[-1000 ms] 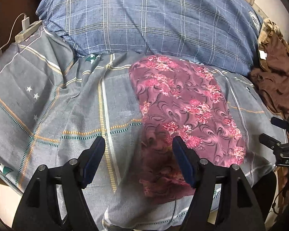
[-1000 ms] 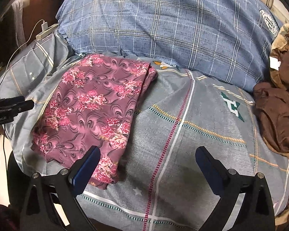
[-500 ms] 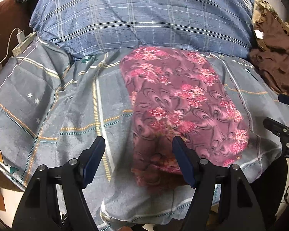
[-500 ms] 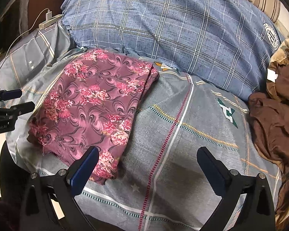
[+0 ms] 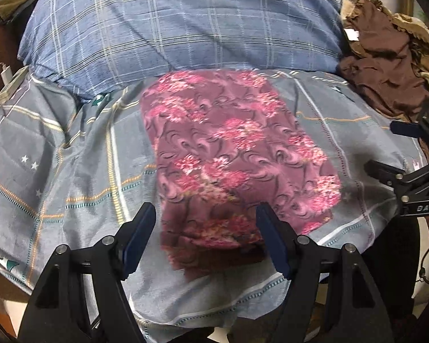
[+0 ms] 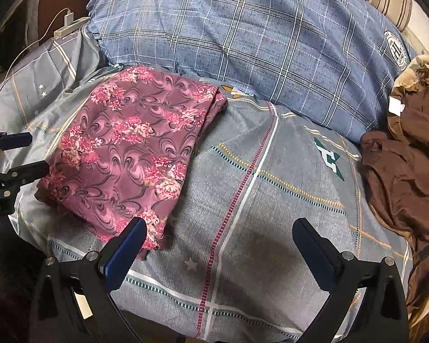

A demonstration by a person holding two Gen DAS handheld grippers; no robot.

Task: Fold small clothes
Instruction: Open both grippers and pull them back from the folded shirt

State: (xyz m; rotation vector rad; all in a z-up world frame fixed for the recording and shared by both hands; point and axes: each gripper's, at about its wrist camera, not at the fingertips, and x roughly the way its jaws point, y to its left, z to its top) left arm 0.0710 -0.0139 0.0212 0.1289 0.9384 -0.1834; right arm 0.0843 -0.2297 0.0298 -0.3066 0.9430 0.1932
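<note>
Floral cloth point(image 5: 231, 160), already folded into a rough rectangle, lies flat on the grey patterned bedsheet point(image 5: 71, 157), just in front of the blue plaid pillow point(image 5: 186, 28). Left gripper point(image 5: 206, 237) hangs over its near edge, fingers spread wide, gripping nothing. Right gripper point(image 6: 217, 245) is also wide open and empty, over bare sheet beside the cloth. Thin silky-looking fabric, maroon with pink flowers. Crumpled brown garment point(image 6: 400, 171) sits off to the right, charger point(image 5: 7, 81) far left.

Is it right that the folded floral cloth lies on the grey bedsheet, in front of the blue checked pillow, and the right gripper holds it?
Not quite. In the right wrist view the right gripper is open beside the floral cloth, holding nothing. The rest is correct.
</note>
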